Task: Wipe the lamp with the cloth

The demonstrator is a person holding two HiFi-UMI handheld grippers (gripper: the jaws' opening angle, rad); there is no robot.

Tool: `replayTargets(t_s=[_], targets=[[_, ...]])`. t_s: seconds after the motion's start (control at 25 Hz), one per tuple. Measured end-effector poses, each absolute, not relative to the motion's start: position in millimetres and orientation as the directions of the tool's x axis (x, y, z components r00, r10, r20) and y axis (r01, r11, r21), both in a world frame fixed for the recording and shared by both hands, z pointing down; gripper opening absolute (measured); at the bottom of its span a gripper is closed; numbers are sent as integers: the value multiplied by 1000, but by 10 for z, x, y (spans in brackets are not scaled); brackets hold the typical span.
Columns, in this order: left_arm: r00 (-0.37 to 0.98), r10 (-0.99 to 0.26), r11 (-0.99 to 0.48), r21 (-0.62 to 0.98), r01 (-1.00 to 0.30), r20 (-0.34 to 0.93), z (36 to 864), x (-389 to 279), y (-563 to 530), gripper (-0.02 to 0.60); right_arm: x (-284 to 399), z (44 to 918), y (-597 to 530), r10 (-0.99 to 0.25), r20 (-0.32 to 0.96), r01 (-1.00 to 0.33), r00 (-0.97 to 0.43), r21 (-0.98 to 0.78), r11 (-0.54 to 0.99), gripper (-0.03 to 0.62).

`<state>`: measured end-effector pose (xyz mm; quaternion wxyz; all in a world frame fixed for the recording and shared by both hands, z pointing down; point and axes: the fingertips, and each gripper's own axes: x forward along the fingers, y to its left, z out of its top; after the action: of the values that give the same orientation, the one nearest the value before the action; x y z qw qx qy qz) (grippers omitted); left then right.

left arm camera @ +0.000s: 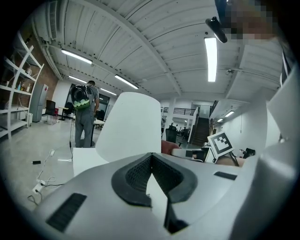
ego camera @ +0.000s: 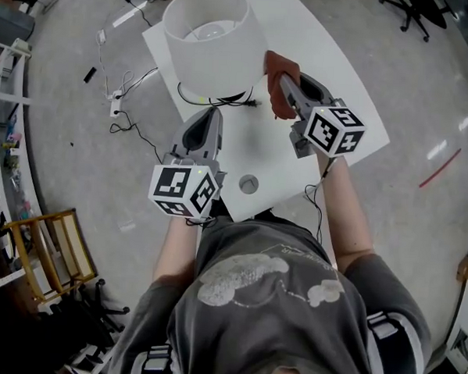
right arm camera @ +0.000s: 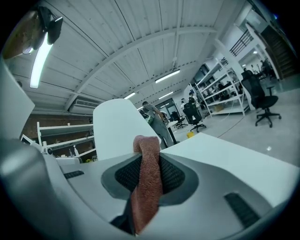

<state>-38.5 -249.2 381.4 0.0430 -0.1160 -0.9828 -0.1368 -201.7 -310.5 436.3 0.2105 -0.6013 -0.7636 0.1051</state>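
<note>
White table (ego camera: 355, 110) had a round grommet hole (ego camera: 249, 184) near its front edge. Cables (ego camera: 125, 98) w/ a power strip (ego camera: 115, 104) lay on the grey floor to its left. Wooden frame (ego camera: 47, 251) stood at lower left, office chair (ego camera: 415, 12) top right. Person w/ backpack (left arm camera: 85, 119) stood in the bkgd near shelving (left arm camera: 16, 93); ceiling strip light (left arm camera: 211, 52) was on.
</note>
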Motion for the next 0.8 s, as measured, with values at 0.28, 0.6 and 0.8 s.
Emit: replayTargets(t_s=[0.28,0.6,0.8], targets=[[-979,195,946,251,204,60,3540,-480,-2318,8,-2163,3987,-3008,961,140,879,-238,-391,274,86],[-990,126,971,211,111,-57,3050,-474,-2317,8,-2064,3453,-3023,952,55,897,-303,-322,304,86],[-988,127,973,204,107,-86,2837,-525,-2288,8,-2101,3030,-2874,960,0,922,-281,-279,270,86]])
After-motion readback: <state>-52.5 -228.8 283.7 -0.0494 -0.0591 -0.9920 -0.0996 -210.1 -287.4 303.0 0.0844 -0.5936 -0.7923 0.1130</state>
